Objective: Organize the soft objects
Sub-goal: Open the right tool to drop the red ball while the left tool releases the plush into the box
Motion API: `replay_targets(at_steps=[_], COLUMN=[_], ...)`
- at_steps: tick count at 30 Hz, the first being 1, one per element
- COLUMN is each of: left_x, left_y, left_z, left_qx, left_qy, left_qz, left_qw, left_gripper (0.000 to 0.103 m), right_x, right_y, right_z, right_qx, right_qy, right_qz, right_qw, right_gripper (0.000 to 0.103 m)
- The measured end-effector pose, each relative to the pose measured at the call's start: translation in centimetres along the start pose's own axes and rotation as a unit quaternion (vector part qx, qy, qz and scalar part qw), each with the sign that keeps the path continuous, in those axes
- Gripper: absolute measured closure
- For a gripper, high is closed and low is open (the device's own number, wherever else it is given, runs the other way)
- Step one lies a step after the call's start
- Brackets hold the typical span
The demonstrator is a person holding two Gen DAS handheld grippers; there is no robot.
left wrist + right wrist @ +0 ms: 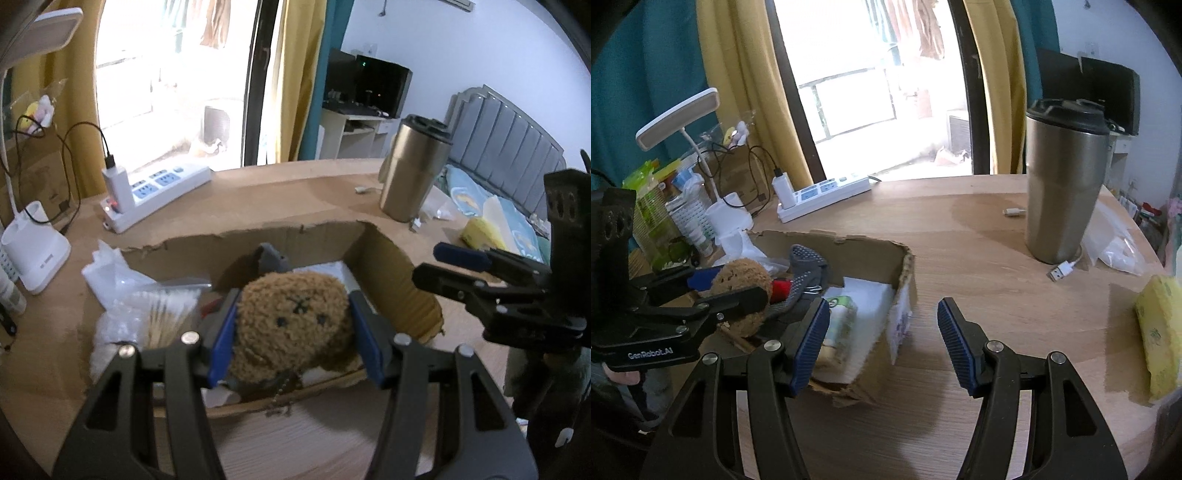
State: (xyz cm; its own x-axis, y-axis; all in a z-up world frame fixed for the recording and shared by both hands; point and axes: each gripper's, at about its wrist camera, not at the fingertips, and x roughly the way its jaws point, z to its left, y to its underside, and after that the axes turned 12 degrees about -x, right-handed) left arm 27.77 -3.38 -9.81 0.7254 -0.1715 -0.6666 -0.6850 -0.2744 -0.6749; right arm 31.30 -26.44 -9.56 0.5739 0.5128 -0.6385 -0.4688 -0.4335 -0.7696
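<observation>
Your left gripper is clamped on the brown plush toy over the near-left part of the torn cardboard box, right gripper gaping w/ nothing in it, so letting go too soon could snag its bead chain on the near rim & tip it out.

Layout around the cardboard box

Plush toy in it; power strip behind; tumbler right, cable plug before that; sponge far right.
</observation>
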Motion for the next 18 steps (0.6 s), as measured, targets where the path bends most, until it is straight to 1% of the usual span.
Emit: replay_targets(at_steps=[2,6,10,18], left_x=[0.4,0.8,0.5,-1.0], left_y=[0.0,-0.2,-0.3,-0.4], left_z=[-0.2,-0.4,-0.3,0.4], left_qx=[0.0,-0.001,-0.003,-0.009], left_qy=[-0.004,-0.014,-0.013,-0.011], left_qz=[0.003,0.004,-0.001,-0.014], left_qw=[1.0,0.9999,0.9999,0.9998], left_gripper=[0.04,0.036,0.027,0.026], right_x=[-0.1,-0.1,-0.1,-0.6], right_y=[0.2,0.3,0.2,-0.4], right_z=[-0.3,-0.3,-0.3,1.1], right_qx=[0.003,0.005,0.004,-0.008], right_qy=[0.001,0.003,0.002,0.003], right_qz=[0.0,0.001,-0.001,-0.006], right_qw=[1.0,1.0,1.0,1.0], right_gripper=[0.039,0.039,0.039,0.039])
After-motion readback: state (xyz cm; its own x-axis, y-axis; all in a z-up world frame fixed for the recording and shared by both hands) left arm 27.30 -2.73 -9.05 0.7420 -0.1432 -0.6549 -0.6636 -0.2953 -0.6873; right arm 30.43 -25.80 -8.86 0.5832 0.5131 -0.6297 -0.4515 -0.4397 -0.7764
